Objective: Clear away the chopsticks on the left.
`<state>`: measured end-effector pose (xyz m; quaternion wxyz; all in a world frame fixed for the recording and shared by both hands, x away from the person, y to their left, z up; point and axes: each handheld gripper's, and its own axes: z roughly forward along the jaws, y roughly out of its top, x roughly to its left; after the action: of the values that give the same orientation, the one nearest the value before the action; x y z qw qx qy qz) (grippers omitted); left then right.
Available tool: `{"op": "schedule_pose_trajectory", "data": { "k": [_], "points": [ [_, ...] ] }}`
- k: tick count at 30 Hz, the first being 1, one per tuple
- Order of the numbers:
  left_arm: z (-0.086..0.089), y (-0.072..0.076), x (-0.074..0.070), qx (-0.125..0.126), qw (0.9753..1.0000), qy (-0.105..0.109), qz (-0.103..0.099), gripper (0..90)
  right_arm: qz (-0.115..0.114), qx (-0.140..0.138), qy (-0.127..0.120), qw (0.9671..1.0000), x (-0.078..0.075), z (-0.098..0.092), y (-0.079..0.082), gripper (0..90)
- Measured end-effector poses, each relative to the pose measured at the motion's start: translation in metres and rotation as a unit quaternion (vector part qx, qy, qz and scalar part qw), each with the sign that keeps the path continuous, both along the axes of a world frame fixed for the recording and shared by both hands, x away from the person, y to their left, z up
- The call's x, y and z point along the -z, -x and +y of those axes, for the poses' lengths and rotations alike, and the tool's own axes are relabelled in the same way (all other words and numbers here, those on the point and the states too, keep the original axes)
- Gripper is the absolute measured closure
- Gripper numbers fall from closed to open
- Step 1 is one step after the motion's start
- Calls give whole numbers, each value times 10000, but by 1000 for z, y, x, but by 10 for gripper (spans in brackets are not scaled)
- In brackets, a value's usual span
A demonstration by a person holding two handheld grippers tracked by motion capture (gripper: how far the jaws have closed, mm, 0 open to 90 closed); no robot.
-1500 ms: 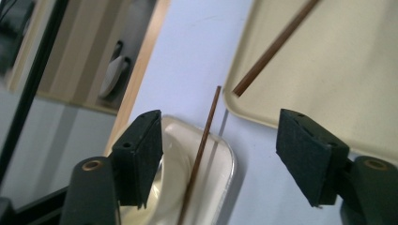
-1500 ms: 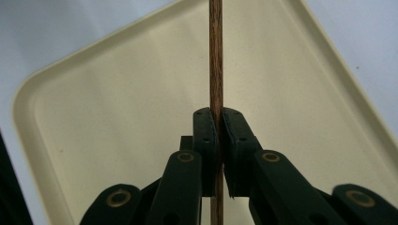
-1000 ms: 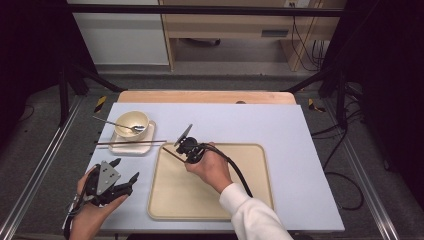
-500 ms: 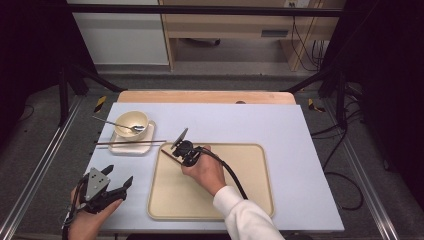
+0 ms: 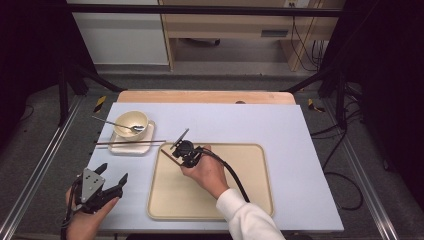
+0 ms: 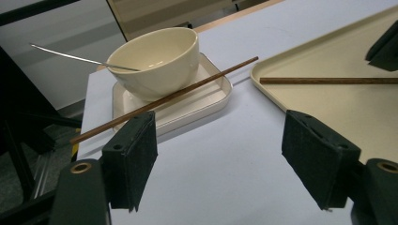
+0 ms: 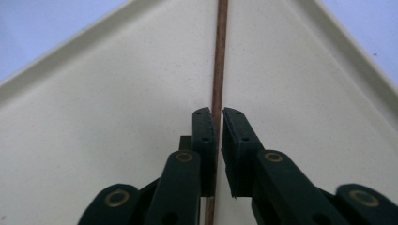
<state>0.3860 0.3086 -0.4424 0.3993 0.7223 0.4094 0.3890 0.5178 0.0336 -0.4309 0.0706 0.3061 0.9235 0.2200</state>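
Pinching a brown chopstick point(image 7: 218, 70), right gripper point(image 5: 175, 150) sits at the far left corner of the beige tray point(image 5: 250, 200), jaws nearly closed with the stick clamped between the pads. Stick's long axis runs along the gripper's line of sight in the right gripper view, straight toward the tray corner; in the high view the chopstick point(image 5: 168, 157) shows as a short brown piece slanting toward the tray's left edge, low over the tray surface.

Second chopstick point(image 5: 130, 143) lies across the small white dish point(image 5: 131, 148), long axis left-right on the desk point(image 5: 280, 125), just in front of the bowl point(image 5: 131, 123) with a spoon point(image 5: 112, 123) leaning out to the left.

Left gripper point(image 5: 105, 181) is at the near left desk corner, jaws wide apart, holding nothing.

Versus half a second ago: right gripper has shifted slightly left and nearer, left gripper has barely moved.

Left gripper view shows the held chopstick point(image 6: 328, 80) lying level over the tray point(image 6: 300, 98), pointing at the dish point(image 6: 197, 101), and the dish chopstick point(image 6: 164, 101) overhanging both dish edges, details too small from above. Right gripper view gives the pad contact.
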Motion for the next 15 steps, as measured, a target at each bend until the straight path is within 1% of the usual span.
{"op": "schedule_pose_trajectory", "data": {
  "k": [2,3,7,8,10,11,12,13,15],
  "points": [
    [1,1,1,-54,10000,32,-16,274,-58,8,-142,9999,-3,-7,5,881],
    [2,1,2,-66,10000,23,-10,276,-132,-53,-219,9997,-4,-13,10,897],
    [5,5,3,-158,9998,88,-10,277,-229,-60,-428,9988,-4,-30,26,900],
    [5,6,3,-149,9998,113,4,275,-269,-28,-477,9985,-4,-34,31,900],
    [5,7,4,-141,9998,122,13,267,-347,-30,-652,9973,-2,-44,38,900],
    [5,7,6,-125,9998,124,41,267,-347,-30,-652,9973,-2,-44,38,900],
    [5,7,7,-111,9998,173,83,257,-382,-12,-681,9969,0,-48,40,900],
    [4,7,8,-74,9996,269,104,235,-398,80,-791,9960,5,-60,45,900],
    [3,6,8,-63,9996,265,96,222,-385,195,-832,9956,8,-67,47,900]
  ]
}}
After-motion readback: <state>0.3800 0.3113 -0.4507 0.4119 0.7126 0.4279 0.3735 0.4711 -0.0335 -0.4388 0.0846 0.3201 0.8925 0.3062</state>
